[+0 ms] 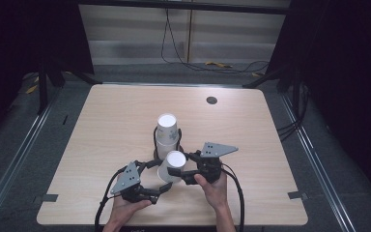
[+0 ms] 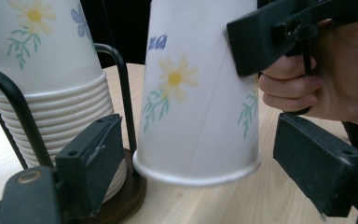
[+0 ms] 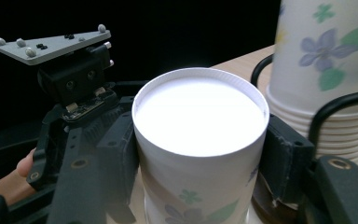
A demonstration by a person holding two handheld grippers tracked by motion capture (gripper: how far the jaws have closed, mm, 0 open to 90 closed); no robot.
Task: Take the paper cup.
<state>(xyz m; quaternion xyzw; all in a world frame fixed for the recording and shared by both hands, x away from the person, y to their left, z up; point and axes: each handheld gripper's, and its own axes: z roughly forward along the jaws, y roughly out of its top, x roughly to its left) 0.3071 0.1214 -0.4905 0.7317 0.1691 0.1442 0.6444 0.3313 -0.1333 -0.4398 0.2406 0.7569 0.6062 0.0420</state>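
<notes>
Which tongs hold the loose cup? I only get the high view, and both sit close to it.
Observer: The right tongs. In the right gripper view, both jaws press the sides of the cup just below its closed end, which faces up.
Reviewer: And the left tongs?
Observer: Open. In the left gripper view, the left tongs have one jaw on either side of the cup's rim, with a gap at each.
Reviewer: Is the cup plain white?
Observer: No. A yellow daisy with green leaves is printed on its side, like the flowers on the stack beside it.
</notes>
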